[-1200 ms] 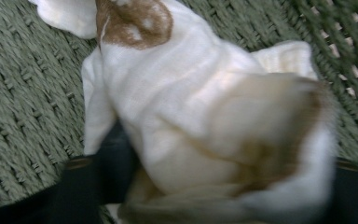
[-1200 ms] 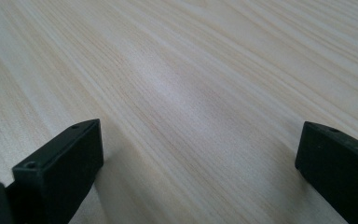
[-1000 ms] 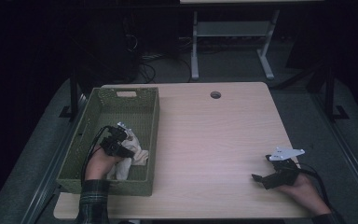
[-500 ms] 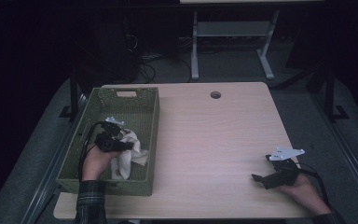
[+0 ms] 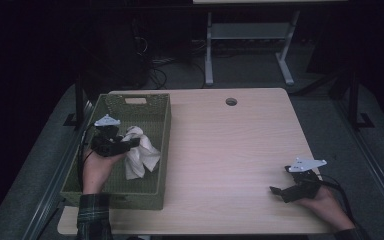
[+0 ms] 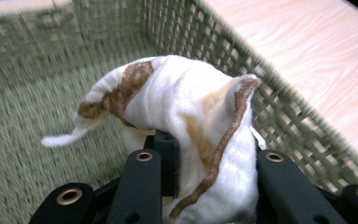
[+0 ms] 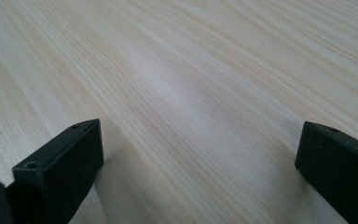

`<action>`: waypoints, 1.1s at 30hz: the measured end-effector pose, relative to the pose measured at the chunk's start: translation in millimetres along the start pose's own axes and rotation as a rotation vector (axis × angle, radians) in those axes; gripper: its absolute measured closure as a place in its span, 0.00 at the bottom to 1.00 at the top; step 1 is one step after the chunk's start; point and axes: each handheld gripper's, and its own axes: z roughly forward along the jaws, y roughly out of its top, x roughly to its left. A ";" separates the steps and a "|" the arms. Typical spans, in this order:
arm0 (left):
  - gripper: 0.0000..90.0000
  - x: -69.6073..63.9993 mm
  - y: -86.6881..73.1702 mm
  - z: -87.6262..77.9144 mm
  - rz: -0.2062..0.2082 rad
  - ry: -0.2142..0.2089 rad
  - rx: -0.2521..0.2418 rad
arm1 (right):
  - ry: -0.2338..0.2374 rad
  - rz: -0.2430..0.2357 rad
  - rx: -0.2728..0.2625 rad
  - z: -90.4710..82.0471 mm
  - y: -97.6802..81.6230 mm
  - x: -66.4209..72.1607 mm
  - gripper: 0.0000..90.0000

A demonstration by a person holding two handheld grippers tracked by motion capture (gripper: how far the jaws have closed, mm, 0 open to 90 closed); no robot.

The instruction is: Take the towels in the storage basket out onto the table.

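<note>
A white cloth (image 5: 139, 152) with a brown-stitched edge hangs over the green woven basket (image 5: 162, 131) at the table's left. My left gripper (image 5: 130, 142) is shut on the cloth and holds it lifted above the basket floor. In the left gripper view the cloth (image 6: 191, 121) bulges up between the two black jaws, with the basket wall (image 6: 279, 116) to its right. My right gripper (image 5: 279, 191) rests low on the table near the front right corner. Its jaws stand wide apart with bare wood (image 7: 200, 107) between them.
The light wooden table (image 5: 230, 150) has a round cable hole (image 5: 231, 101) near its far edge. Beyond the table stands a white metal frame (image 5: 250, 45) on a dark floor with cables.
My left gripper has risen and moved toward the far end of the basket, lifting the cloth off the basket floor. The right gripper has stayed put.
</note>
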 end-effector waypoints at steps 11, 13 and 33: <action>0.79 -9.0 19.8 -24.3 0.042 -0.019 -0.127 | 0.001 0.001 0.000 0.2 0.1 0.0 0.01; 0.79 -9.7 23.2 -27.6 0.048 -0.022 -0.143 | 0.000 0.000 0.000 0.2 0.1 0.0 0.01; 0.80 -25.8 43.5 -40.4 0.086 -0.078 -0.229 | 0.008 -0.008 -0.001 1.2 1.1 -0.9 0.01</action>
